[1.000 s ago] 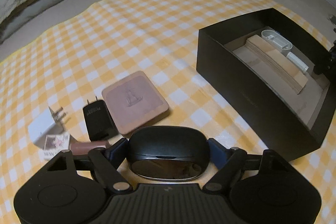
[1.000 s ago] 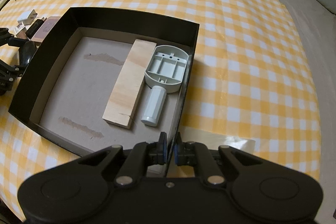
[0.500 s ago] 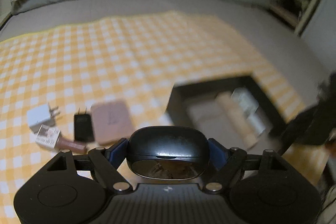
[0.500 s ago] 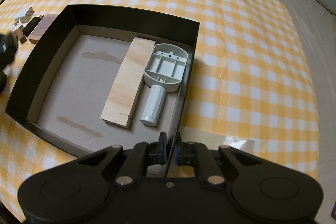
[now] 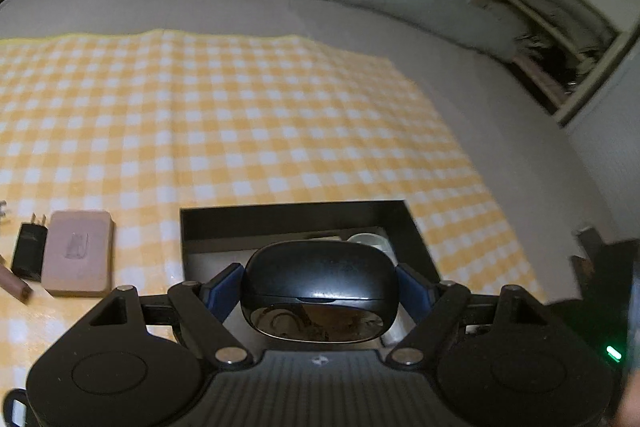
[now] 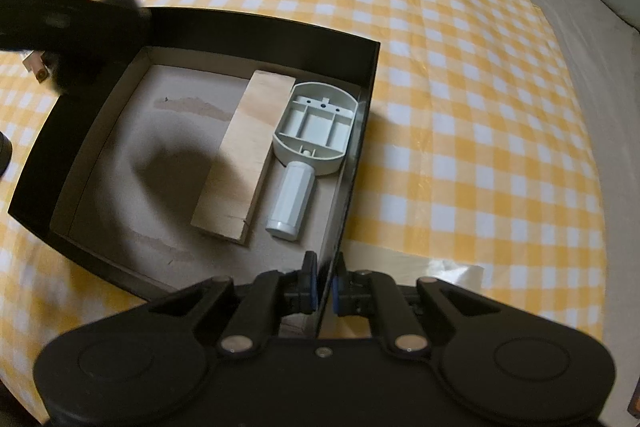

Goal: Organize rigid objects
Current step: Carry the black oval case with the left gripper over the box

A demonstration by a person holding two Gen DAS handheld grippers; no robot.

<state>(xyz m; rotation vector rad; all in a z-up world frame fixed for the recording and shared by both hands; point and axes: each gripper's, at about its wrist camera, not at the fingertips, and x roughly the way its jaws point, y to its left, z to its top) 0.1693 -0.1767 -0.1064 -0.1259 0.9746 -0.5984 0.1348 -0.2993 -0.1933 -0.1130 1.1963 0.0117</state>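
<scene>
Ideally the left gripper (image 5: 320, 291), clamped on the black case (image 5: 320, 279), lowers it into bare floor at 9 o'clock of the wood block (image 6: 248, 163) while the right gripper (image 6: 324, 291) pinches the box (image 6: 360, 131) wall steady

The cloth (image 6: 460, 75) is checked yellow and white. The box (image 6: 360, 99) is black outside with a grey-brown floor. In it lie a pale wood block (image 6: 244, 163) and a light grey plastic piece (image 6: 316, 123). The case (image 5: 320, 279) is glossy black; the claw pads (image 5: 224, 287) are blue. The charger (image 5: 29, 253) is black, the pad (image 5: 77, 253) dusty pink.
</scene>
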